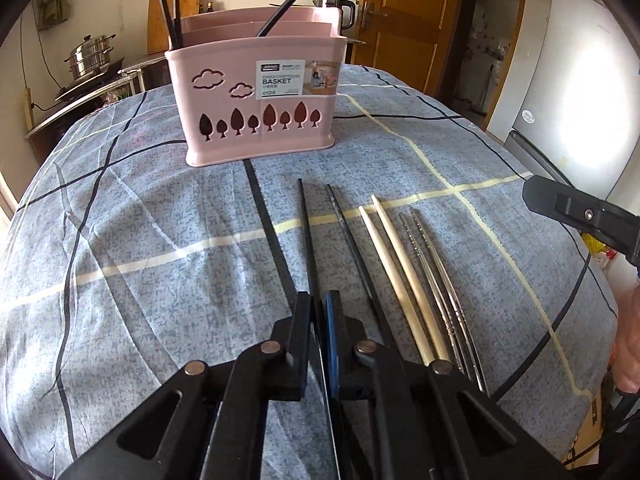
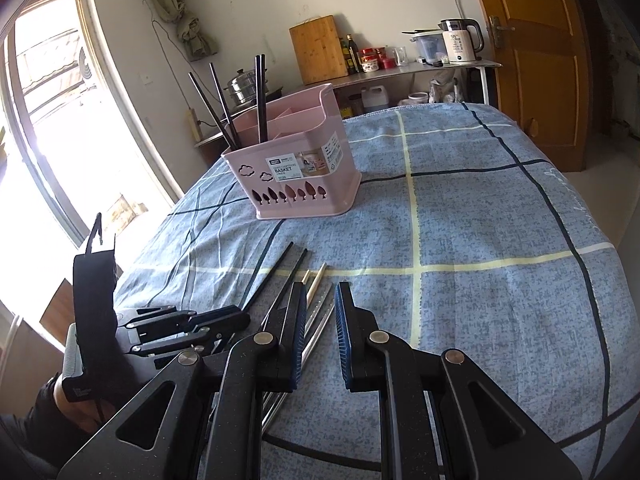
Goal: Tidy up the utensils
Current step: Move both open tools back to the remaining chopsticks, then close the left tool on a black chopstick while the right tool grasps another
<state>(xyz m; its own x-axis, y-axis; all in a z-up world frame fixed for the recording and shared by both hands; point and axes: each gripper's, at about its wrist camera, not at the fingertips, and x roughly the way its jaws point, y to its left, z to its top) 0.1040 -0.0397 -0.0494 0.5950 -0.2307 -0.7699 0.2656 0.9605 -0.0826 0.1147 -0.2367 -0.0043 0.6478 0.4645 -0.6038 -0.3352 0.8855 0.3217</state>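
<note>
Pink basket (image 2: pixel 304 172) holding upright black chopsticks (image 2: pixel 261 100), left gripper (image 1: pixel 319 312) jaws clenched on black chopstick (image 1: pixel 306 224), right gripper (image 2: pixel 320 320) jaws released.

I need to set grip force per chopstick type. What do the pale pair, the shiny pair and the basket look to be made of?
Pale pair: likely wood or bamboo, matte cream, no glare. Shiny pair: probably stainless steel, mirror-like grey with ringed grooves. Basket: moulded pink plastic, smooth, with clean cloud and tree cut-outs.
</note>
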